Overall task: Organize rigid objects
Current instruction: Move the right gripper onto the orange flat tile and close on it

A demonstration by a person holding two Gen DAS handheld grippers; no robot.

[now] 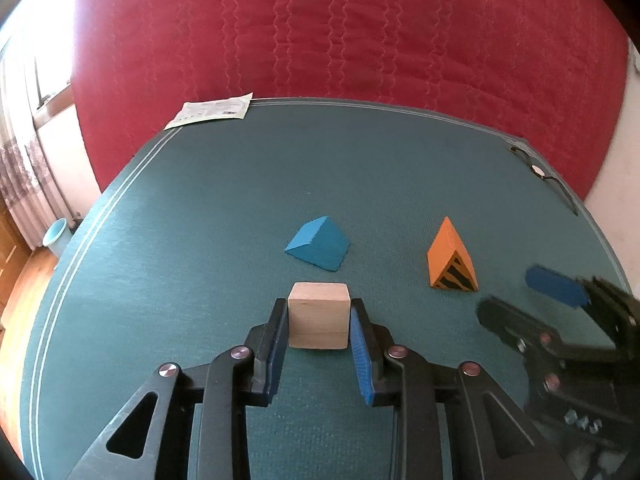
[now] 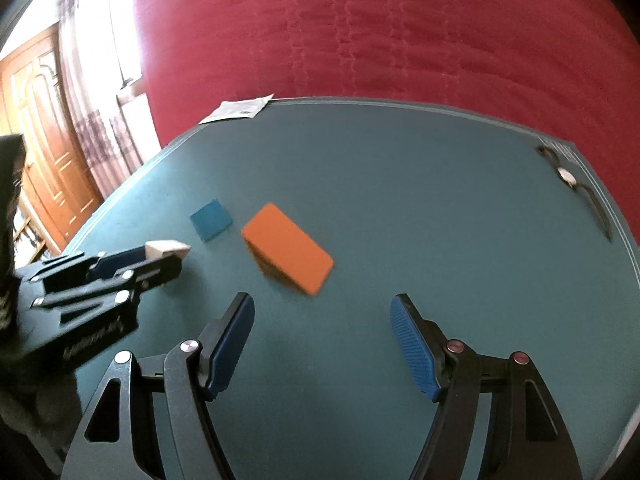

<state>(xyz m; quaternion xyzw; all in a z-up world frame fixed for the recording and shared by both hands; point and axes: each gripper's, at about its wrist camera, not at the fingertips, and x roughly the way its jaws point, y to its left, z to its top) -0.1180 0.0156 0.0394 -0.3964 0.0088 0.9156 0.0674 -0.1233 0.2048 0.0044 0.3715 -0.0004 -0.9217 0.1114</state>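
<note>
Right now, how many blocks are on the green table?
3: a plain wooden cube between the left gripper fingers, a blue wedge block just beyond it, and an orange triangular block to their right.

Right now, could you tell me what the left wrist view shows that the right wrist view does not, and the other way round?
Only the left wrist view shows the striped triangular end of the orange wedge block, the front face of the wooden cube gripped in the left tool, and a light blue bin on the floor.

Only the right wrist view shows the wooden door and the right tool wide open with nothing between its fingers.

Both show the green table mat, blue wedge block, paper leaflet, red quilt and eyeglasses.
</note>
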